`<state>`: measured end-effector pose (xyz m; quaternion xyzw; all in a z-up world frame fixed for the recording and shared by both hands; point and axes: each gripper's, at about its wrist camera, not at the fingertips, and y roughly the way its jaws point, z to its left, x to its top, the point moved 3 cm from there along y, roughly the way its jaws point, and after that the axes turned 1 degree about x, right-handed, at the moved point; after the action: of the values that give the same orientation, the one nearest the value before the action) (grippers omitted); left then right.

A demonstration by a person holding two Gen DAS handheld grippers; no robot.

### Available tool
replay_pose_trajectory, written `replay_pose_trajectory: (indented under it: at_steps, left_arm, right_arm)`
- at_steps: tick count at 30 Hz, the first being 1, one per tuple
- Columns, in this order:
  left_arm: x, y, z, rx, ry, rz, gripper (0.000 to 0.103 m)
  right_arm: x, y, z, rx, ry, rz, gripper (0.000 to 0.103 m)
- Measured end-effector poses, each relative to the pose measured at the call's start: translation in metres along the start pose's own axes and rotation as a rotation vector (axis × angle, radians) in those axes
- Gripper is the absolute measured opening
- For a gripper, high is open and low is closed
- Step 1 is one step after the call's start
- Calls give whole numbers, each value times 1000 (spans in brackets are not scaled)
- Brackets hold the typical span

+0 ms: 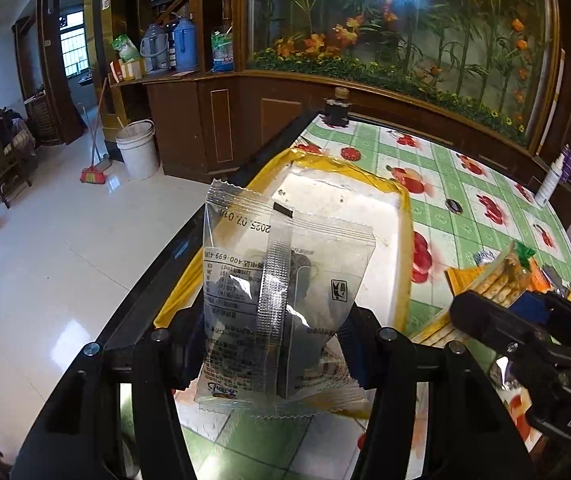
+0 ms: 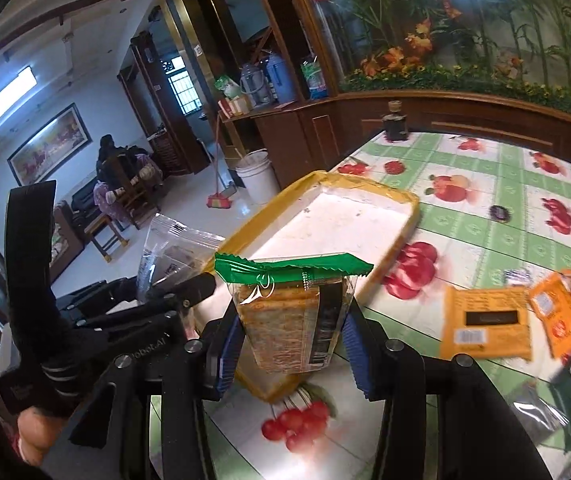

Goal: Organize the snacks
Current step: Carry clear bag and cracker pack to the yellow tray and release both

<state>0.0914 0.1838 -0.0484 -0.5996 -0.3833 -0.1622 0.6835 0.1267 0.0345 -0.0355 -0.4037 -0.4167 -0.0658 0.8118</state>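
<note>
The left hand-held gripper is clamped on a clear snack packet, pads pressing both sides near its bottom edge, so the packet stands up in the air over the near end of the tray. Right hand-held gripper is doing the same with a cracker pack, held upright between its blue pads, also hanging over the tray's near corner.

The clear packet is see-through with a crimped seam down the middle, something dark inside, printed text and a date stamp that reads upside down. The cracker pack is clear too, with a green crimped top strip and a stack of brown square crackers showing through.

The tray is a shallow white thing with yellow taped edges, sitting at the tabletop edge, running off toward 12 o'clock from both packs. In the right wrist view, the remaining snacks sit around 3 o'clock: orange packets lying flat on the green checked fruit-print cloth, a bit blurred. A small dark round thing lies on the cloth at about 2 o'clock, and a dark bottle stands at the far edge near 12. Nothing lies between the held packs and the tray. Off the tabletop at 10 o'clock there's a white bucket and a broom on the floor.
</note>
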Motion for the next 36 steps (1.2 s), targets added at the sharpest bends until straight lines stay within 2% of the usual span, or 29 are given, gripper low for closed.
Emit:
replay_pose_trajectory:
  at_steps: [5,10,13,19,20,22,23,28,30,36]
  left_arm:
    - [0,29,7,19,-22,48,55]
    - [-5,54,15,10,-48,107,55]
    - [-9,60,15,13,-38,122,56]
    - [-10,60,15,38,-33,111,65]
    - [-10,57,14,44,-32,100,69]
    - [-9,49,14,50,-31,69,71]
    - [-7,44,13,52,-29,50,74]
    - [0,18,8,68,-11,-24,79]
    - [1,6,5,73,-1,-56,83]
    - [5,-20,-7,57,21,-107,83]
  right_arm:
    - [10,38,4,43,12,43,47]
    - [8,75,-4,36,34,101,47]
    - [8,91,-11,34,53,118,47]
    - [10,104,-22,11,77,135,55]
    - [10,104,-24,7,80,132,57]
    - [9,100,-26,-2,89,118,70]
    - [10,97,-28,-3,95,109,72]
    - [10,70,-36,-18,112,62,72]
    - [8,55,-38,-26,116,40,73]
    - [-2,8,-48,-70,125,-8,75]
